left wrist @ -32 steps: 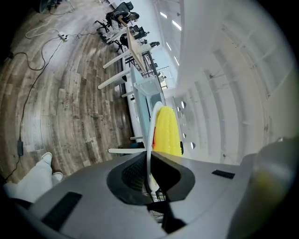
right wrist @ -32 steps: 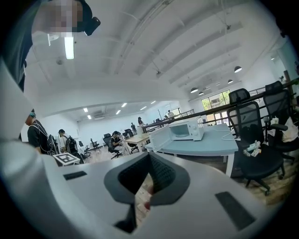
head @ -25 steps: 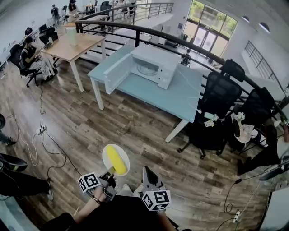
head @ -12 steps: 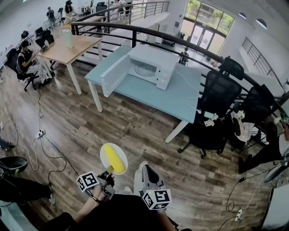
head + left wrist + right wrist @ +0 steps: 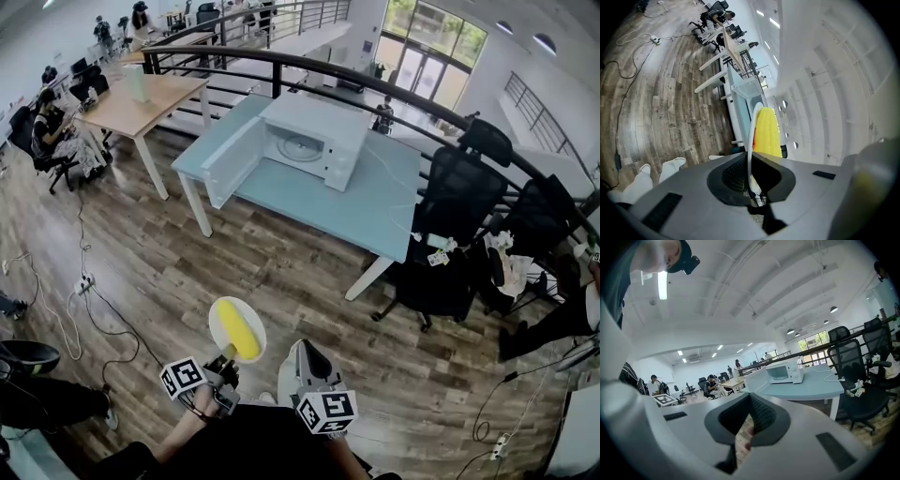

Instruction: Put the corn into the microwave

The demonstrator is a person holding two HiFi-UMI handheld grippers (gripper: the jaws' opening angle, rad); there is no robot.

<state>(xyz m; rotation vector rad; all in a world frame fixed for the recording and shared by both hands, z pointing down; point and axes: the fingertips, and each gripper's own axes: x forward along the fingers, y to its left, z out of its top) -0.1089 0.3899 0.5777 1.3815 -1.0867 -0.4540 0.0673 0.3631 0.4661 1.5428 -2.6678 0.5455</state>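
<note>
A yellow corn cob [image 5: 241, 330] lies on a small white plate [image 5: 223, 312]. My left gripper [image 5: 228, 357] is shut on the plate's near rim and holds it above the wooden floor. In the left gripper view the plate rim [image 5: 751, 133] stands edge-on between the pads, with the corn [image 5: 766, 131] beside it. My right gripper [image 5: 302, 352] is just right of the plate, shut and empty. Well ahead, the white microwave [image 5: 323, 141] stands on the light blue table [image 5: 375, 202], its door [image 5: 230, 161] swung open to the left. The microwave [image 5: 785, 372] also shows in the right gripper view.
Black office chairs [image 5: 441, 244] crowd the table's right side. A wooden desk [image 5: 141, 98] with a seated person [image 5: 52, 127] is at the far left. A curved black railing [image 5: 394, 89] runs behind the table. Cables and a power strip [image 5: 84, 278] lie on the floor at left.
Both grippers and the plate with the corn have been carried a little closer to the table. The grip on the plate is unchanged.
</note>
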